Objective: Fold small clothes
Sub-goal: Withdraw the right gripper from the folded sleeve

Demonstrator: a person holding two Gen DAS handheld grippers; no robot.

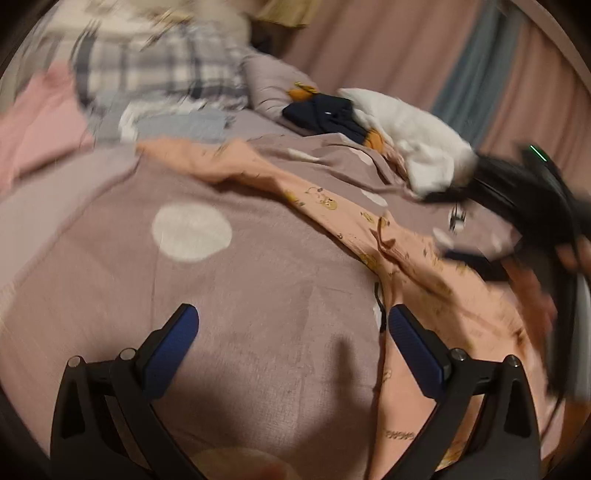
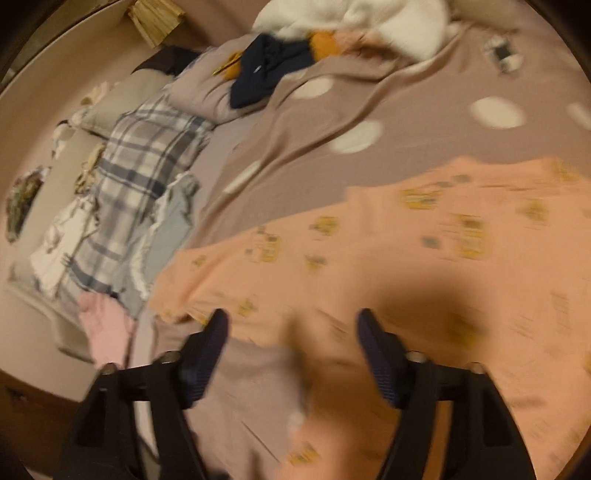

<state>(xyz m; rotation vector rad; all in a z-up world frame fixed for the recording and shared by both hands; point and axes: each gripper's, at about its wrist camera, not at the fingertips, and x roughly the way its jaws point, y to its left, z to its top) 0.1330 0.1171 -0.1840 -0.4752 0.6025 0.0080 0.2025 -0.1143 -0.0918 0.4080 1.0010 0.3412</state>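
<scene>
- bed [image 1: 258,332] with mauve white-dotted sheet
- pink wall [image 1: 388,44]
- blue-grey curtain strip [image 1: 476,74]
- mauve pillow [image 2: 207,96]
- woven basket [image 2: 157,18], top left

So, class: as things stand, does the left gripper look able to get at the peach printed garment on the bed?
Probably yes. The left gripper is open above the dotted bedspread, and the peach printed garment already lies beside its right-hand finger. Nothing lies between them; the right gripper is over another part of the cloth.
</scene>
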